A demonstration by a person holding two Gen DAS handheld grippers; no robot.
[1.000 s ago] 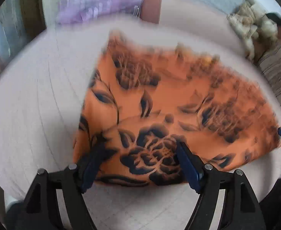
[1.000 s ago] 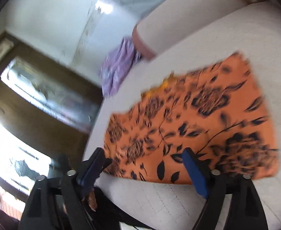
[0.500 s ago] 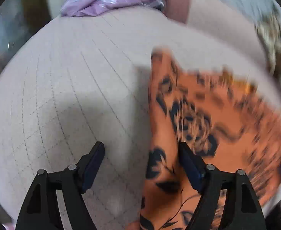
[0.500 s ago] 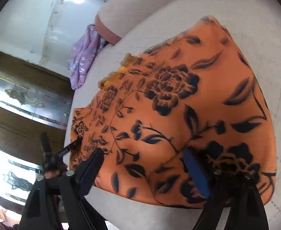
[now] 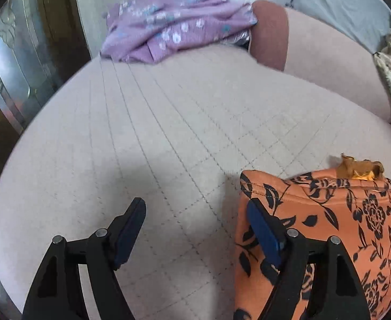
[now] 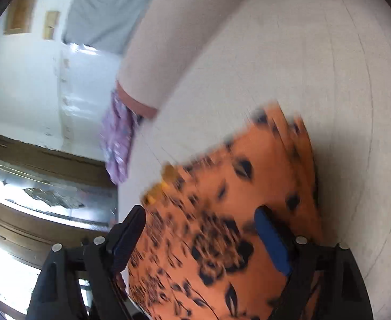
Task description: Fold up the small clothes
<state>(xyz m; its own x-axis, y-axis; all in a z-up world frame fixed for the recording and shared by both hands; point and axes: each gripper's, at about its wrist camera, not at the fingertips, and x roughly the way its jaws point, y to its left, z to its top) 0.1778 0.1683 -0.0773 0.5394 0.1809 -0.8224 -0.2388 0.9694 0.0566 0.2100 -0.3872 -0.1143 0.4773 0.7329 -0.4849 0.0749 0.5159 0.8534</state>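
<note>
Cloth [image 5: 328, 240], orange, lies on the near right of the sofa [image 5: 168, 133], both tongs [image 5: 195, 229] [image 6: 200, 234] wide and holding nothing, so a careless grab may undo its fold.

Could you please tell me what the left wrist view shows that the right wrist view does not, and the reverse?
Only the left wrist view shows the open left claw over bare quilted cushion, plus a cream ruffled cloth at the right edge.

Only the right wrist view shows the open right claw over the garment, and the white wall.

Both show the orange floral garment, the purple floral garment, and the glass-panelled wooden door.
</note>
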